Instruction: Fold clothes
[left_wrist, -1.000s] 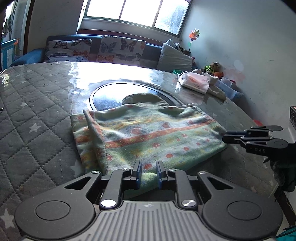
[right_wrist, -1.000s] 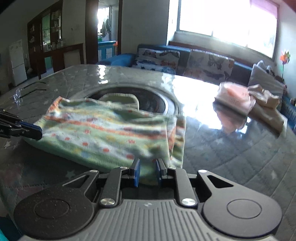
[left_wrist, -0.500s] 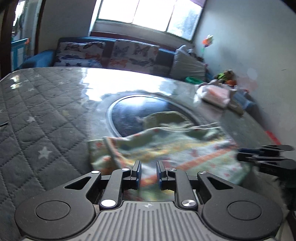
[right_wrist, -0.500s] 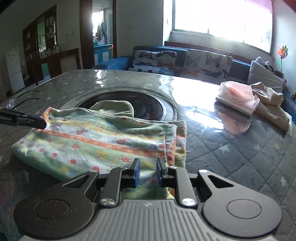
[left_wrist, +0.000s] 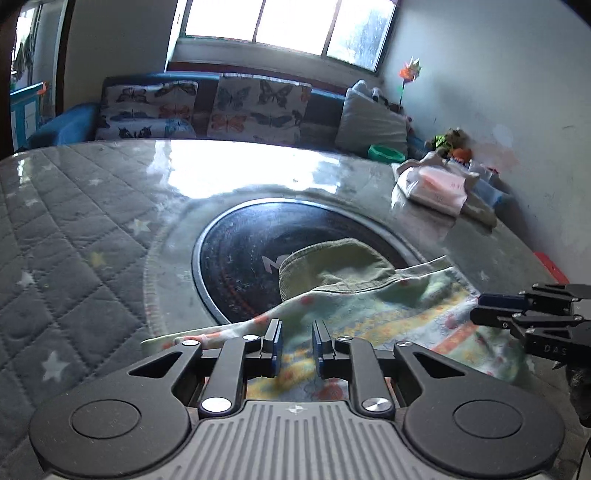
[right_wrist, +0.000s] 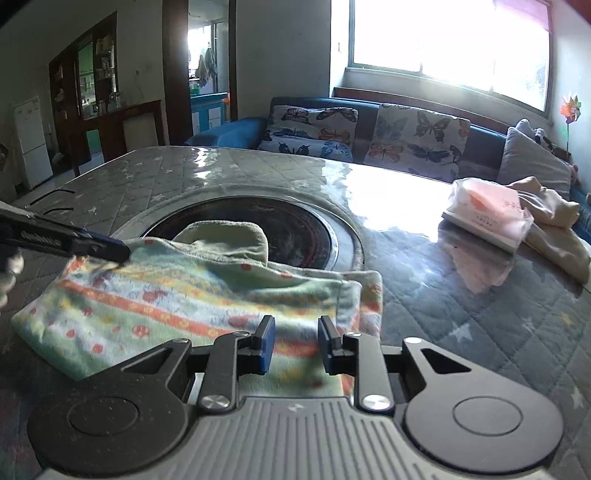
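I've got the patterned cloth (right_wrist: 192, 310) lying on the quilted table (right_wrist: 480, 332), doubled over, its far edge draped onto the dark round inset (left_wrist: 240, 266). My left gripper (left_wrist: 295, 334) hangs low over the near edge, jaws a small gap apart with nothing pinched between them; my right gripper (right_wrist: 293, 328) sits the same way at the other end, parted and empty. I judge we're between folds, or at the close of one. If another fold is wanted, each jaw needs to bite a corner cleanly, through both layers together.
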